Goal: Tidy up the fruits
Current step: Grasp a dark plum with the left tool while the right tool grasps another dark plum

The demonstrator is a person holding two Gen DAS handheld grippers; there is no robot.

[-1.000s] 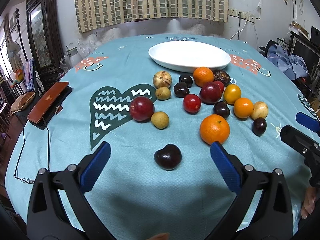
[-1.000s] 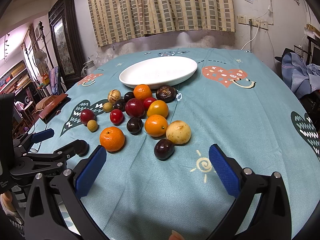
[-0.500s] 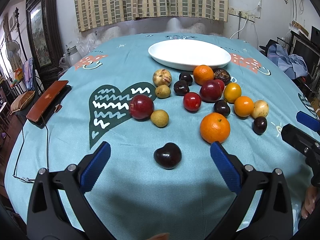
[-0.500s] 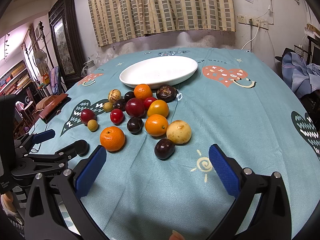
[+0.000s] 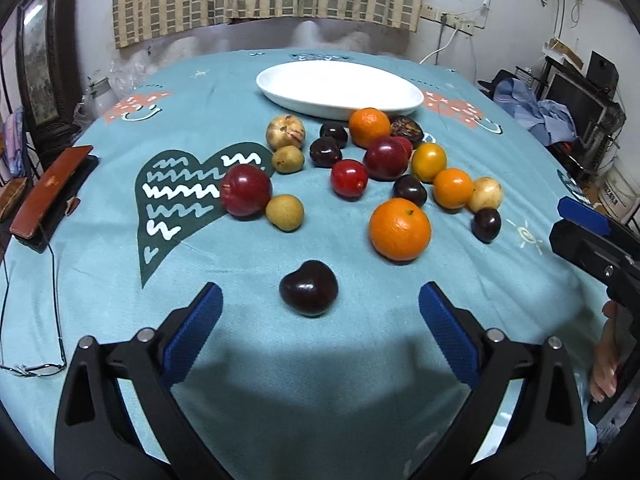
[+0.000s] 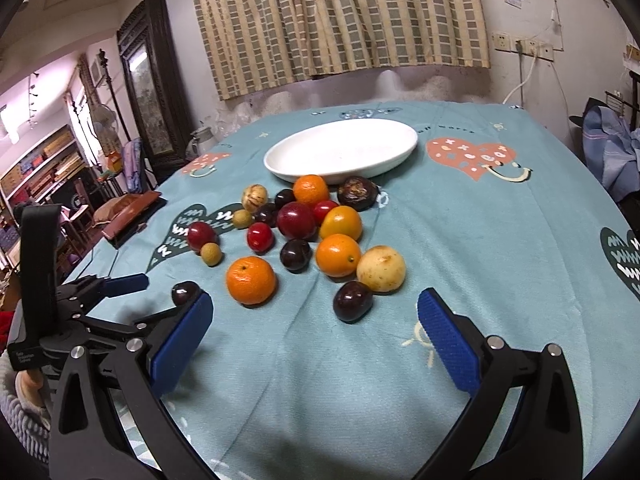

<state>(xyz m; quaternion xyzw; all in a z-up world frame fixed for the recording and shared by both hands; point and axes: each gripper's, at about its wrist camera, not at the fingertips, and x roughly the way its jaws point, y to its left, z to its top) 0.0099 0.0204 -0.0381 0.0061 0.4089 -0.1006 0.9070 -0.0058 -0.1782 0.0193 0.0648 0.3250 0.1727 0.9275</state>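
One dark plum (image 5: 309, 288) lies on the tablecloth (image 5: 120, 280) at twelve o'clock, just ahead of your left gripper (image 5: 318, 322), whose jaws stand wide apart and empty; your right gripper (image 6: 314, 334) gapes likewise. Judge it smooth, firm, apt to roll: pinch across its widest middle, gently. Farther on, the other fruits cluster; beyond, the white plate (image 5: 280, 88) holds nothing.

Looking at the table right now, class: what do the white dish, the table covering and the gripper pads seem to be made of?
White dish: probably glazed ceramic, smooth, evenly white; plastic is possible.
Table covering: woven cloth, matte teal with printed hearts, showing creases.
Left gripper pads: likely rubber, blue, finely textured surface.
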